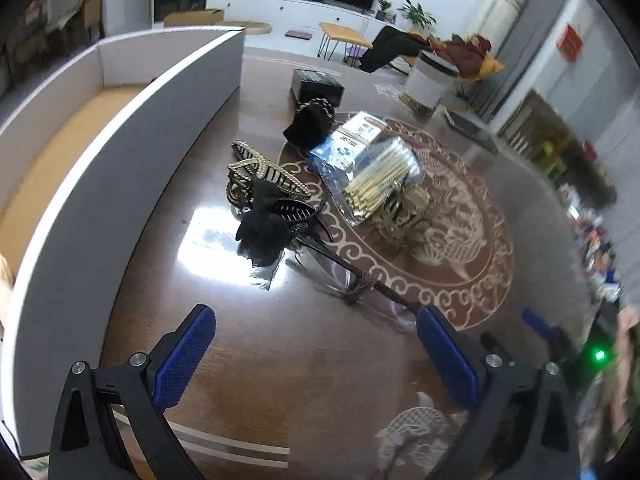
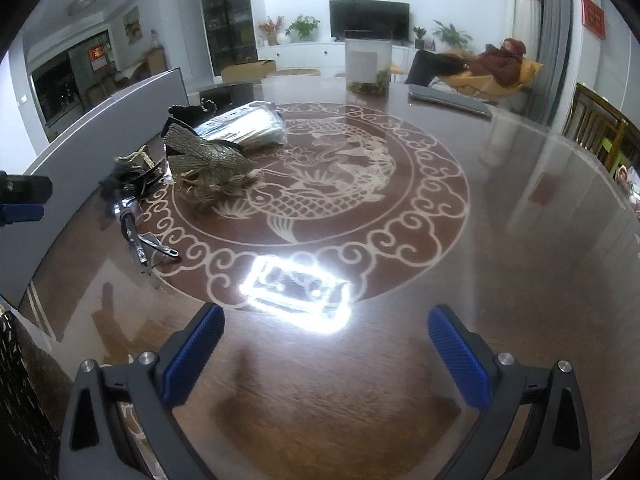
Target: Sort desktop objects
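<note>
A pile of small objects lies on the round brown table: black and gold hair clips, a black bow, a clear pack of gold sticks with a blue box, a gold bow clip, and a thin dark tool in clear wrap. A large white open box stands to the left. My left gripper is open and empty, just short of the tool. My right gripper is open and empty over bare table near the front edge.
A black box and a white-labelled glass tank stand at the far side. A grey laptop lies at the far right. Wooden chairs stand to the right. A person reclines beyond the table.
</note>
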{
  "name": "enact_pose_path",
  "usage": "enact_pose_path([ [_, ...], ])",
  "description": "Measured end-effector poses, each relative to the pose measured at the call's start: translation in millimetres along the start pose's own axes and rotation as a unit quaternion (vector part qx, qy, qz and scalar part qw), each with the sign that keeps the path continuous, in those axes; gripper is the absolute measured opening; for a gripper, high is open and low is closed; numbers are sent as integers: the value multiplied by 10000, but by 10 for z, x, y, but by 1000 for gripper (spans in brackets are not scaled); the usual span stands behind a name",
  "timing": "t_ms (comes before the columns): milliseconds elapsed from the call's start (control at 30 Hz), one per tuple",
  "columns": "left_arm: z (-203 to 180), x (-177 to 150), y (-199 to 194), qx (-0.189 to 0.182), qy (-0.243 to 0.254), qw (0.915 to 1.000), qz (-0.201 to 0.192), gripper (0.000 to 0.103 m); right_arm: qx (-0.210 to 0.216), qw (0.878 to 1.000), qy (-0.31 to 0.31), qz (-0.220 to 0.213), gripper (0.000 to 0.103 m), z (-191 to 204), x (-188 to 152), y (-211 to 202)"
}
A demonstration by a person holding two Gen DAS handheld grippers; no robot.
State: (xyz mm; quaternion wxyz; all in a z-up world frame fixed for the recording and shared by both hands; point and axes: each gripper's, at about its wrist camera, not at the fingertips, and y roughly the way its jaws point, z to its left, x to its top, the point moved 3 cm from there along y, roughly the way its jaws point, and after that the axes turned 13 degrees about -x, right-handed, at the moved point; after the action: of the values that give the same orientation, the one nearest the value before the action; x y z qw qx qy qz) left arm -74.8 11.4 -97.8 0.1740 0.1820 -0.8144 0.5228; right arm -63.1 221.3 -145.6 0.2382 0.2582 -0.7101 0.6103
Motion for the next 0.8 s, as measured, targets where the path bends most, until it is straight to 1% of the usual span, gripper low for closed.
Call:
enact_pose_path([
  [67,-77,-48,49,39,193,9998,103,102,-24,10000,14,-47,102,2,0,-11],
  [133,-127,-59,67,170,368,9991,123,102,-45,9999,41,-96,102,-6,1,-31],
  [233,-148,-64,65,236,459,9986,115,102,-72,9999,7,-116,102,10,5,-38],
  [500,-10,-38,51,162,83,9998,89,102,-90,9997,-43,-224,102,33,5,-72],
  [667,-35,-43,89,241,102,9996,109,102,15,9997,-68,-238,102,48,7,-66],
  [800,-53,-48,133,330,158,9992,156,102,11,9997,-53,-233,102,47,11,-61],
])
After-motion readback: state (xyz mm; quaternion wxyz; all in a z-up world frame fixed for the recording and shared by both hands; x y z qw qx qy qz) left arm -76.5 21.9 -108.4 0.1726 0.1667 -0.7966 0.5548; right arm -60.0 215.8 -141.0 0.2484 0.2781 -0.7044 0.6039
